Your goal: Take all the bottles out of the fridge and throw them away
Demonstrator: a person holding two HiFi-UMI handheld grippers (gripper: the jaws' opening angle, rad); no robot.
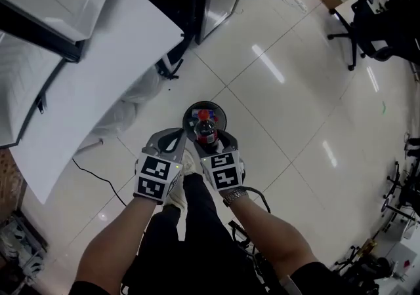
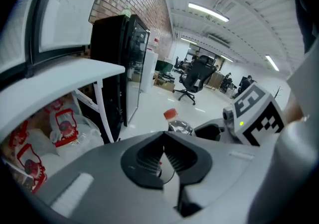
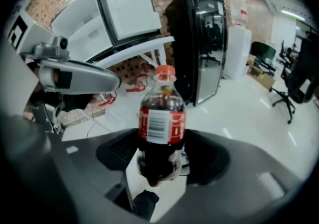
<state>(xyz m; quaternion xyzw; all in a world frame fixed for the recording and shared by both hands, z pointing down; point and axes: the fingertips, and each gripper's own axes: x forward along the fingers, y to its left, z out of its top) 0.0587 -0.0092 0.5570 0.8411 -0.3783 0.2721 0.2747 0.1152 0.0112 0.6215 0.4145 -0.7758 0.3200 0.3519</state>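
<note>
A dark cola bottle (image 3: 160,118), red-capped, with a barcode seen on its red label, is clamped upright in the right claw (image 3: 159,156) over a round bin (image 1: 222,118). The left claw (image 2: 163,156) is closed on nothing.

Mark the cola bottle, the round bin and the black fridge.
cola bottle (image 3: 160,124): right gripper view, on its red label.
bin (image 1: 188,115): head view, on its left rim.
black fridge (image 2: 110,63): left gripper view, on its dark side wall.
</note>
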